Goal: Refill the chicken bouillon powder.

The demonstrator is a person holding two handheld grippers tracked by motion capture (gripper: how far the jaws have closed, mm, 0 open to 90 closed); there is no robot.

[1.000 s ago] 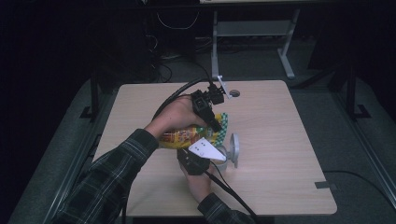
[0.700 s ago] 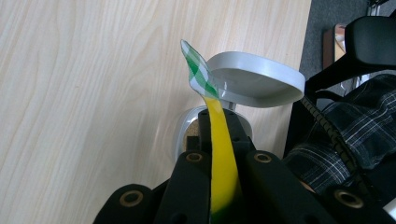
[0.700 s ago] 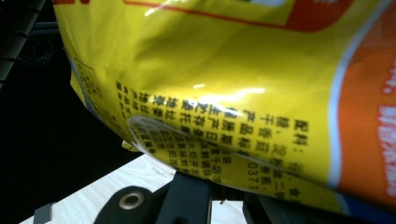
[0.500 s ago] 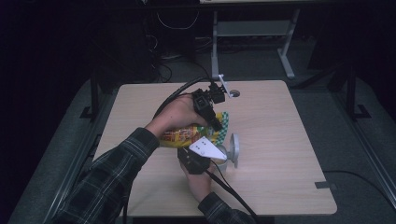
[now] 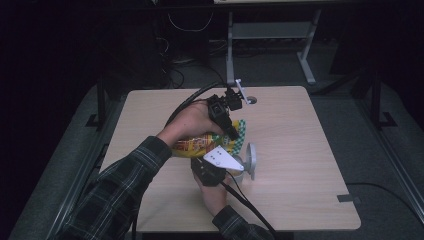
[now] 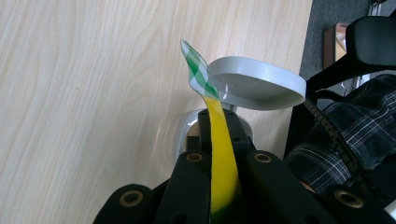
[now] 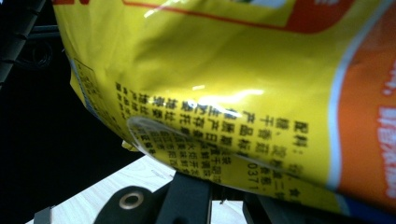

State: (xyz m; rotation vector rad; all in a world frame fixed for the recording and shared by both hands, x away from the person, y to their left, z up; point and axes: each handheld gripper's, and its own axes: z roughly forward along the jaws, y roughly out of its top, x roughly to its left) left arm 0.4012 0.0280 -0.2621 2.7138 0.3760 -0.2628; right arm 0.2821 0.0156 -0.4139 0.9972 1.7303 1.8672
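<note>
Mid-table, both the left gripper [image 5: 235,131] and the right gripper [image 5: 226,161] clench the yellow snack bag [image 5: 200,145] beside the grey container [image 5: 249,161]; tearing it open likely follows.

The table [image 5: 300,150] is viewed from above, looking forward and down. The yellow snack bag [image 5: 200,144] above it is seen edge-on along the left gripper's jaws and very close in the right gripper view.

Two claws on a snack bag

The left claw [image 5: 231,131] clamps the yellow snack bag [image 5: 200,144] above the tabletop [image 5: 300,150]; the right claw [image 5: 220,161] grips just below it, beside a grey dish [image 5: 249,160].
</note>
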